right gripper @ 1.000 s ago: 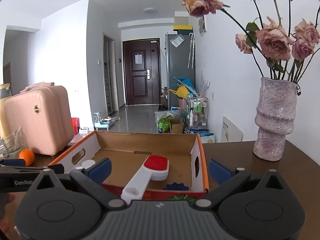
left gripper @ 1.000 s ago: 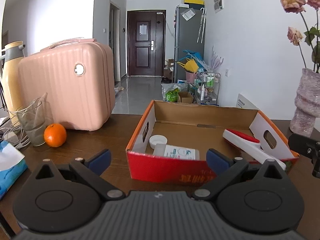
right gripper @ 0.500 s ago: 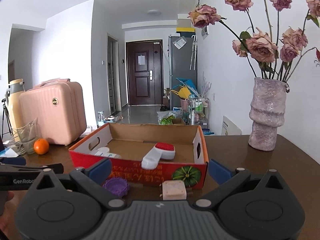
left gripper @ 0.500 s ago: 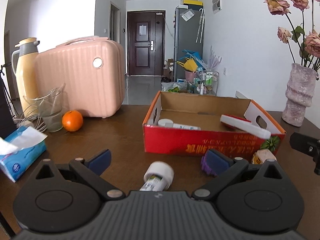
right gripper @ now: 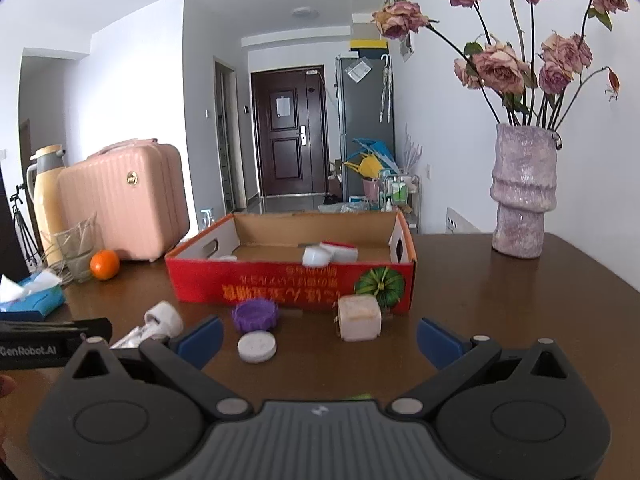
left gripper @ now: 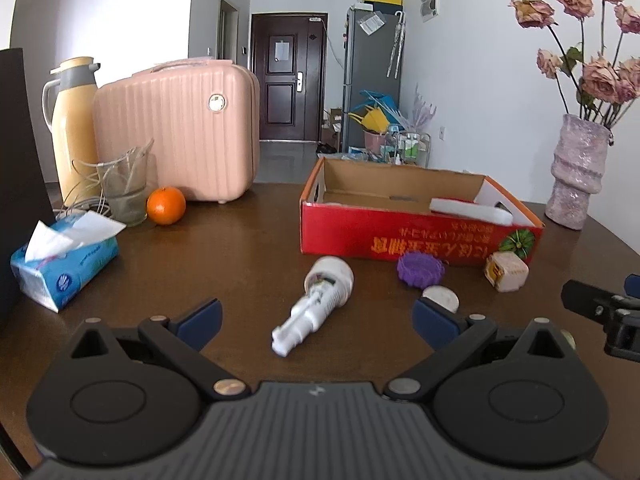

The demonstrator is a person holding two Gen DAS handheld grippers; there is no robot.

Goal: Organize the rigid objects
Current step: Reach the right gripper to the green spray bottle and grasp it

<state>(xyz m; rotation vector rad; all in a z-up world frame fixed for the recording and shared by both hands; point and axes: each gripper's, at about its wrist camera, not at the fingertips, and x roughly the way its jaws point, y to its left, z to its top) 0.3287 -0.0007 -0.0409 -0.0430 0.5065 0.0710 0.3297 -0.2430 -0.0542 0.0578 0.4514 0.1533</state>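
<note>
While both grippers hang low over the near edge of the brown table [left gripper: 248,256], the left gripper [left gripper: 316,316] holds its fingers spread wide with nothing between them, pointing at a white bottle [left gripper: 316,304] lying on its side. The right gripper [right gripper: 320,338] is likewise spread and empty, with a white lid [right gripper: 257,346] and a pale cube [right gripper: 358,317] between its fingertips' lines. A purple lid [right gripper: 255,313] lies just in front of the red cardboard box [right gripper: 292,280], which holds a white and red brush [left gripper: 472,210]. Toward the table's left edge sit a tissue pack [left gripper: 64,264], an orange [left gripper: 166,205], a glass [left gripper: 123,188], a pink case [left gripper: 180,136] and a flask [left gripper: 74,124]. A vase [right gripper: 522,192] of dried roses stands at the far right corner; a hallway with a dark door [right gripper: 288,132] lies beyond.
</note>
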